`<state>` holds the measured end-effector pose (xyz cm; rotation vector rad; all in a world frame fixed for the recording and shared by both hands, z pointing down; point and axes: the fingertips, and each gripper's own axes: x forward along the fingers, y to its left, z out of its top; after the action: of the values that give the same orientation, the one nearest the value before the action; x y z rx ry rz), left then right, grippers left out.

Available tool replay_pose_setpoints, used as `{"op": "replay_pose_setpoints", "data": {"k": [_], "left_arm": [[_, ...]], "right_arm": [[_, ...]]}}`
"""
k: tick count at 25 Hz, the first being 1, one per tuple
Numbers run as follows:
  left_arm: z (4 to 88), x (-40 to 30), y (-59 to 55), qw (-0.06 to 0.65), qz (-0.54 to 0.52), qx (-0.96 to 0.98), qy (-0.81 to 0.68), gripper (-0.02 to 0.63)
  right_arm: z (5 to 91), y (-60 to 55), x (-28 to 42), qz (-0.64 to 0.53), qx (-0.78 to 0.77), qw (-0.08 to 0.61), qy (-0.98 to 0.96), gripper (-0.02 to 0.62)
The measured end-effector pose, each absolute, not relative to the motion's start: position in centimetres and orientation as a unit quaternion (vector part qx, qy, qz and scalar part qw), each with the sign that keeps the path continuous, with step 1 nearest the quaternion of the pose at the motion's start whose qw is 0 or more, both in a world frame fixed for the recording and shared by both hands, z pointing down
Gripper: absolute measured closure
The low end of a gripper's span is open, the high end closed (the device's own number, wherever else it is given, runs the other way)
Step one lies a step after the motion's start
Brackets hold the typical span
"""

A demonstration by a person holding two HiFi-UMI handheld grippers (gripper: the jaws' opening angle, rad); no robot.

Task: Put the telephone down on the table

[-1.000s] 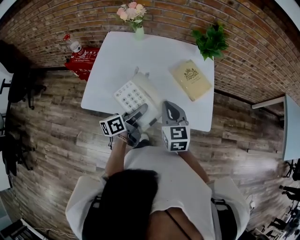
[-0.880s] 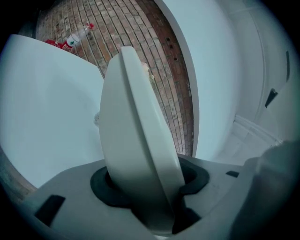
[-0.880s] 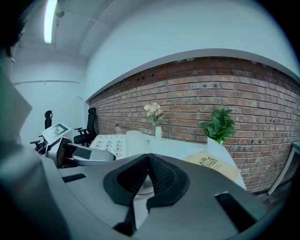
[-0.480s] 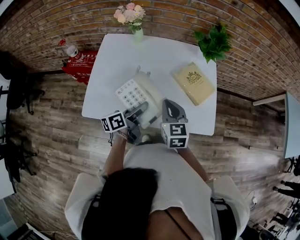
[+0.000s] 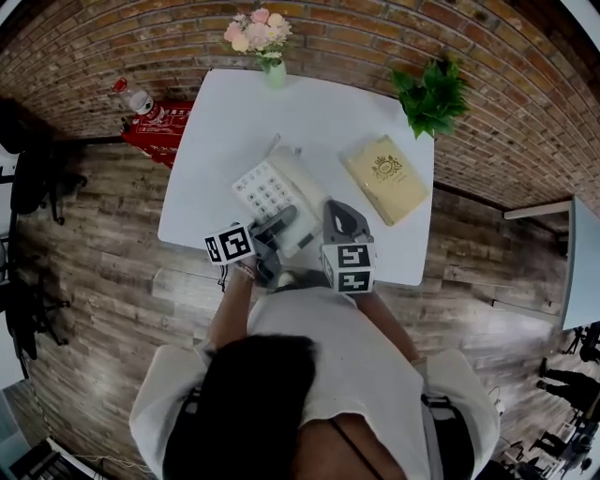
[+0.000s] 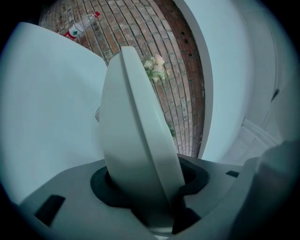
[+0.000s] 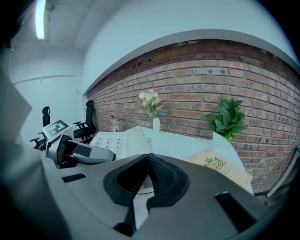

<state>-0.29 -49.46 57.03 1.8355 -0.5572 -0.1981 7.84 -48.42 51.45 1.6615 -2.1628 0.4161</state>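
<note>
**If the pinch slips, the telephone falls**

My left gripper (image 6: pixel 150 187) clamps the telephone (image 5: pixel 274 190) by its thin edge, jaws partway apart; my right gripper (image 7: pixel 143 180) is closed, empty. The phone is near the front rim of the table (image 5: pixel 319 108), so releasing here could tip it floorward.

The telephone (image 5: pixel 267 192) is off-white, the table (image 5: pixel 309 112) white, the book (image 5: pixel 386 178) tan, the wall (image 5: pixel 375 28) red-brown brick.

— Anything moved?
— Left claw (image 5: pixel 279 221) and right claw (image 5: pixel 339 212) both reach slightly further over the counter (image 5: pixel 319 112). Telephone (image 5: pixel 267 192), ahead of the left claw, went inward with it.
— Else?
— No.
</note>
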Motion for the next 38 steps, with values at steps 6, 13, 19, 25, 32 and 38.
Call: {"op": "replay_pose_setpoints", "data": {"k": [6, 13, 19, 25, 32, 38], "left_arm": [[58.6, 0.7, -49.9, 0.582, -0.080, 0.770, -0.249, 0.350], [60.2, 1.9, -49.3, 0.588, -0.055, 0.765, -0.259, 0.351], [61.5, 2.9, -48.8, 0.577, -0.013, 0.774, -0.262, 0.351], [62.4, 3.3, -48.6, 0.599, -0.025, 0.756, -0.263, 0.351], [63.1, 3.3, -48.6, 0.626, -0.053, 0.732, -0.264, 0.351], [64.0, 3.0, -48.6, 0.654, -0.064, 0.702, -0.275, 0.342]], "right_arm": [[53.2, -49.2, 8.8, 0.159, 0.581, 0.210, -0.770, 0.571], [55.5, -49.2, 10.4, 0.177, 0.580, 0.216, -0.765, 0.571], [56.9, -49.4, 11.2, 0.200, 0.588, 0.221, -0.752, 0.571], [57.6, -49.3, 11.5, 0.213, 0.590, 0.216, -0.748, 0.571], [57.8, -49.2, 11.2, 0.210, 0.585, 0.219, -0.752, 0.571], [58.0, -49.1, 10.5, 0.207, 0.580, 0.219, -0.757, 0.571]]}}
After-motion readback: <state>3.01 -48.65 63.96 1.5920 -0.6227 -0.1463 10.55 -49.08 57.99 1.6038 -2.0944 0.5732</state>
